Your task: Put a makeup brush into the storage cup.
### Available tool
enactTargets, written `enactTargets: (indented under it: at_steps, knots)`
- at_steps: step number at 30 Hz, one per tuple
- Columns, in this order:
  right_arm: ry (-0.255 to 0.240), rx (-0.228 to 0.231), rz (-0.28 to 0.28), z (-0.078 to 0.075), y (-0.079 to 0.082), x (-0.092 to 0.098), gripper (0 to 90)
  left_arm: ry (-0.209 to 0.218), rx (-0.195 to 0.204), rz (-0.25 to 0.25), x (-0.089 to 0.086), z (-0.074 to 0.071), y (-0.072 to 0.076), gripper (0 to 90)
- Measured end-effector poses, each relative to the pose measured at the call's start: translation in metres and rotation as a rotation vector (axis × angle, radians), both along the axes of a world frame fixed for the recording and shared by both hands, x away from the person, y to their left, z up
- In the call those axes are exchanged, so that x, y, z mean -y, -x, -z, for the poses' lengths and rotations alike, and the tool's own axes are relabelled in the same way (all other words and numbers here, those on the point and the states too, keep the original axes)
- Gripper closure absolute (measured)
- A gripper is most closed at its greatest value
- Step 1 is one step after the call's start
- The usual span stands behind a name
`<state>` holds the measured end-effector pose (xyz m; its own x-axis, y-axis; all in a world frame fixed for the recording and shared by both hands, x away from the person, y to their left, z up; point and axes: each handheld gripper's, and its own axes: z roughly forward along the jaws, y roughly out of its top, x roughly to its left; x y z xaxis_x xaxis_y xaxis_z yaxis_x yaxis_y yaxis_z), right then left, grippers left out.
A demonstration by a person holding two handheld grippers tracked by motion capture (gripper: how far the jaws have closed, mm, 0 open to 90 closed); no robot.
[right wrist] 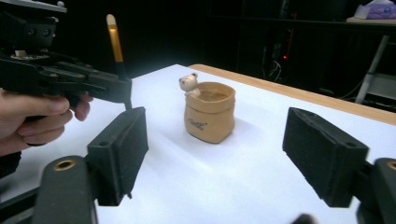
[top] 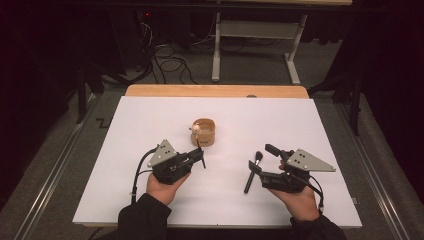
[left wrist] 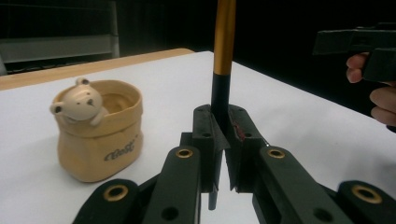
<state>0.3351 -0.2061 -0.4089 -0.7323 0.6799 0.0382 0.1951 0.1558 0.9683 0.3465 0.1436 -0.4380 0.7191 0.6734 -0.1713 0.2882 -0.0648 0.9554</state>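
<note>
The left gripper [top: 201, 156] is closed on a brush [left wrist: 223, 51] with a gold-and-black handle. In the left gripper view the fingers [left wrist: 204, 140] clamp the black lower section of the handle, and the brush stands upright, its gold part rising above them. In the high view this gripper sits left of centre on the white tabletop [top: 150, 120], just near of the bear pot [top: 203, 131].

The bear pot is a tan, sack-shaped ceramic holder with a small bear figure at its rim. It stands upright at the middle of the tabletop, far of both grippers.

The right gripper [top: 261, 160] is open. In the right gripper view its fingers [right wrist: 121, 144] stand wide apart with nothing between them, and the bear pot appears beyond the gap.

A second brush [top: 253, 172], black with a dark head, lies flat on the tabletop just left of the right gripper, its head pointing to the far side. Whether the right gripper touches it cannot be determined.
</note>
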Motion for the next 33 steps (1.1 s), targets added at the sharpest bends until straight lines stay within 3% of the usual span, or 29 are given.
enactTargets:
  at_steps: [15, 33]
  knots:
    - [0.02, -0.007, 0.071, 0.006, 0.003, 0.027, 11.9, -0.004, 0.001, -0.06, -0.02, -0.002, -0.007, 83.2]
    - [0.05, -0.003, 0.116, 0.012, 0.009, 0.047, 0.7, 0.007, 0.007, -0.112, -0.036, -0.004, -0.011, 83.3]
